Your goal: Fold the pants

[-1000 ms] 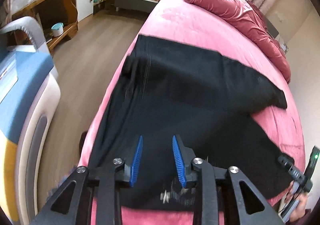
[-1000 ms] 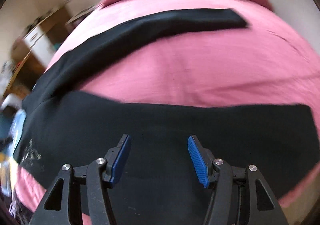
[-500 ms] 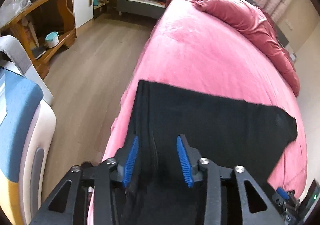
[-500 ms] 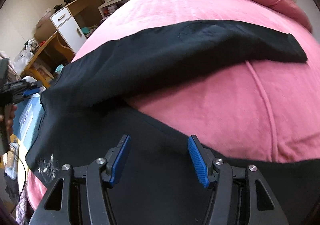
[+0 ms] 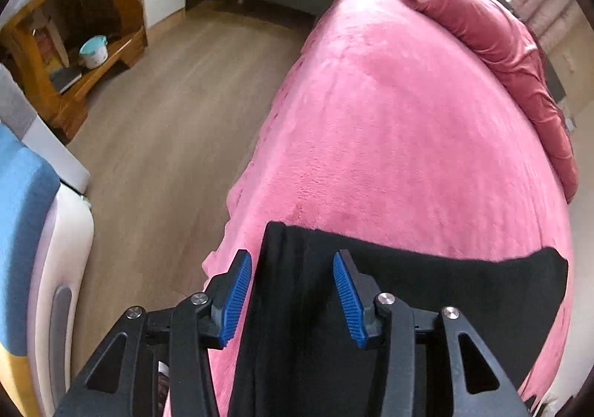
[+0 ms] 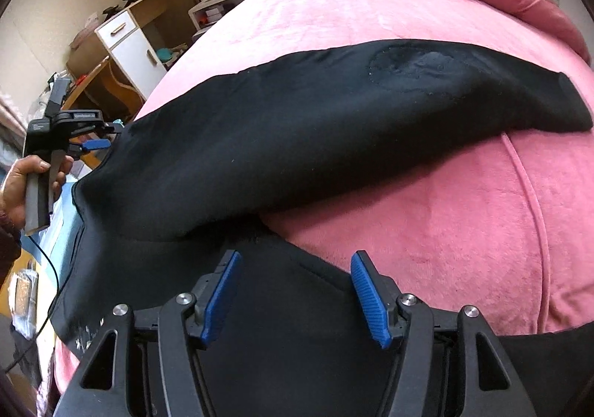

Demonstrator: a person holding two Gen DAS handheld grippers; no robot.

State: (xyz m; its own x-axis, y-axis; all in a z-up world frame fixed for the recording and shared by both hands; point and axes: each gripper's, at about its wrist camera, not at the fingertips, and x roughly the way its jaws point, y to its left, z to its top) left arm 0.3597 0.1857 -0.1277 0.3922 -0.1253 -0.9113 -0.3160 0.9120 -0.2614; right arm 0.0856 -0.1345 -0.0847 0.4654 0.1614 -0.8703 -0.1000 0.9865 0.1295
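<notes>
A: Where are the soft black fabric pants (image 6: 297, 134)?

B: Spread on the pink plush bedspread (image 5: 389, 127), under both grippers.

A: Any grip?

B: None; left gripper (image 5: 293, 294) and right gripper (image 6: 295, 298) gape half-wide, empty.

A: Handling?

B: Probably limp, light; pinch the waistband edge between the left jaws.
</notes>
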